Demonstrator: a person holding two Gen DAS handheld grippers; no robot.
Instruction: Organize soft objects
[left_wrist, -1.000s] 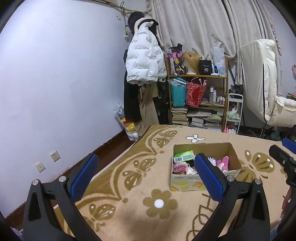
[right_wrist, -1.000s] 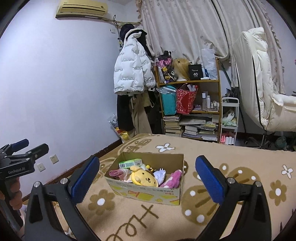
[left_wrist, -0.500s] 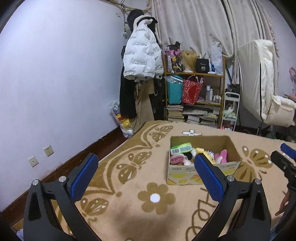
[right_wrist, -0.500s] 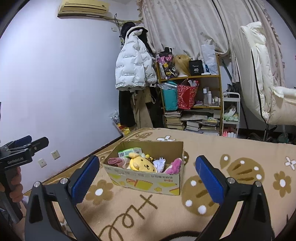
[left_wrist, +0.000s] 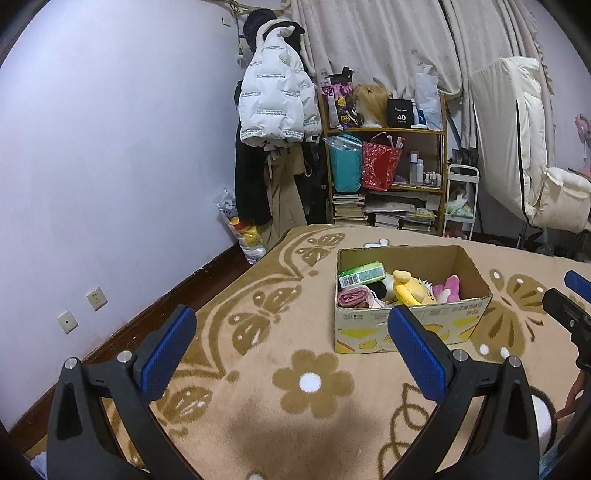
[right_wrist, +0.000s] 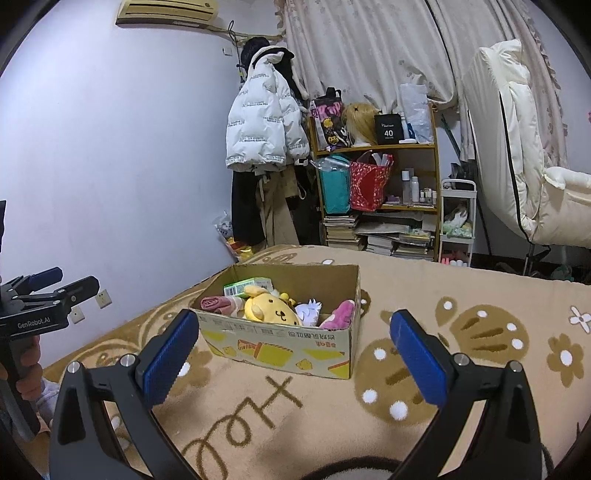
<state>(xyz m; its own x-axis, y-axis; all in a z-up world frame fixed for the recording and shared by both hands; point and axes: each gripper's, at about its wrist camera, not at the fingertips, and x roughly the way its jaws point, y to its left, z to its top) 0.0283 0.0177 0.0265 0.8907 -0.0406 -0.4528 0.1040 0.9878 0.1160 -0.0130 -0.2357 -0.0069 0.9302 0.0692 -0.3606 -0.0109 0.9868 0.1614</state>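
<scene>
An open cardboard box (left_wrist: 406, 326) (right_wrist: 280, 343) sits on a tan patterned blanket (left_wrist: 258, 332). Inside lie a yellow plush dog (right_wrist: 271, 312) (left_wrist: 410, 290), a pink plush (right_wrist: 340, 314) (left_wrist: 448, 288), a small white plush (right_wrist: 308, 308), a rolled pink cloth (left_wrist: 351, 297) (right_wrist: 214, 303) and a green packet (left_wrist: 362, 273) (right_wrist: 247, 286). My left gripper (left_wrist: 291, 349) hovers open short of the box, nothing between its blue pads. My right gripper (right_wrist: 291, 356) is open too, empty, with the box just beyond it. Each gripper shows at the edge of the other's view.
Beyond the blanket's far edge stand a wooden shelf (left_wrist: 388, 177) with bags and books, a coat rack with a white puffer jacket (left_wrist: 277, 103), a small white cart (left_wrist: 460, 199) and a cream padded chair (left_wrist: 524, 147). A wall with sockets (left_wrist: 96, 298) runs along the left.
Both views have tilted down and drawn a little nearer the box, so more of its contents show. Both grippers stay open and empty.
</scene>
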